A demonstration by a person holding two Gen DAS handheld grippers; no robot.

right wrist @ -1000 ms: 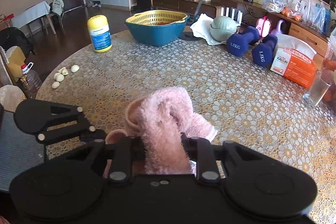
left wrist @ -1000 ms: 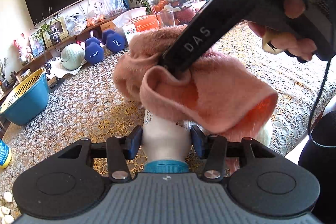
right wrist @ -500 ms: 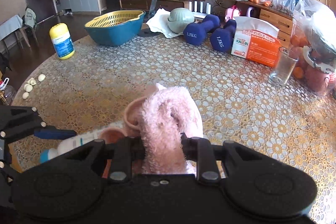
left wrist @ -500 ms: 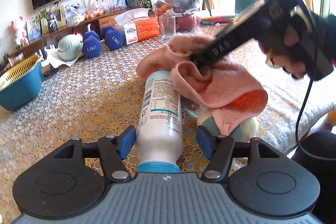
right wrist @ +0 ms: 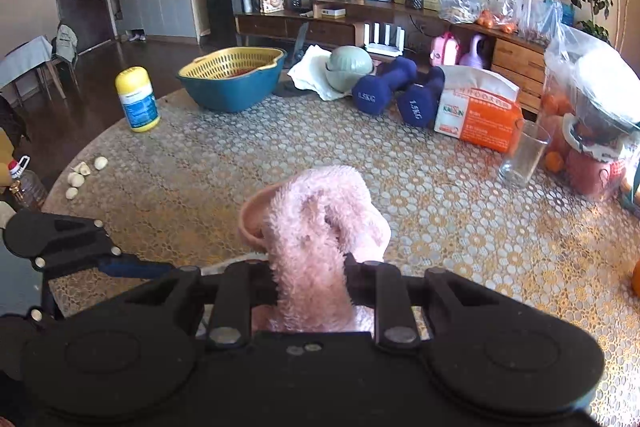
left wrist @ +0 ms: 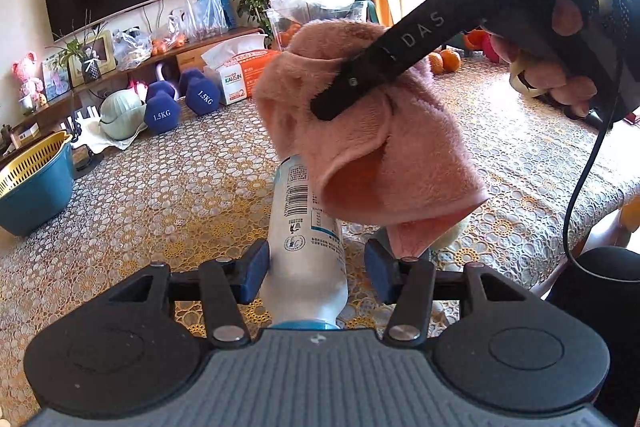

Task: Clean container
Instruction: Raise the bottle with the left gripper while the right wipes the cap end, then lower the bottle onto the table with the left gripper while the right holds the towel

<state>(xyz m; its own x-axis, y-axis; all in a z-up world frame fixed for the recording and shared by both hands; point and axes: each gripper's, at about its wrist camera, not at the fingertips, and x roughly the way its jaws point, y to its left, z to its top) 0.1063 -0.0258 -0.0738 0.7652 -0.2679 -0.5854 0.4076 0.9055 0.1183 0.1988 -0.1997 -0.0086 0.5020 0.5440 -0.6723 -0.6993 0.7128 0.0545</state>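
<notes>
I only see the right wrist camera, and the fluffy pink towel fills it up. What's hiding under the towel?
Observer: A white bottle with a barcode label, lying between the jaws of the left gripper.
Operator: Is it squeezed tight?
Observer: The jaws have just been closing. One pad touches the bottle, and a small gap shows at the other.
Operator: Where's the towel on it?
Observer: The towel hangs over the bottle's far end and hides it.
</notes>
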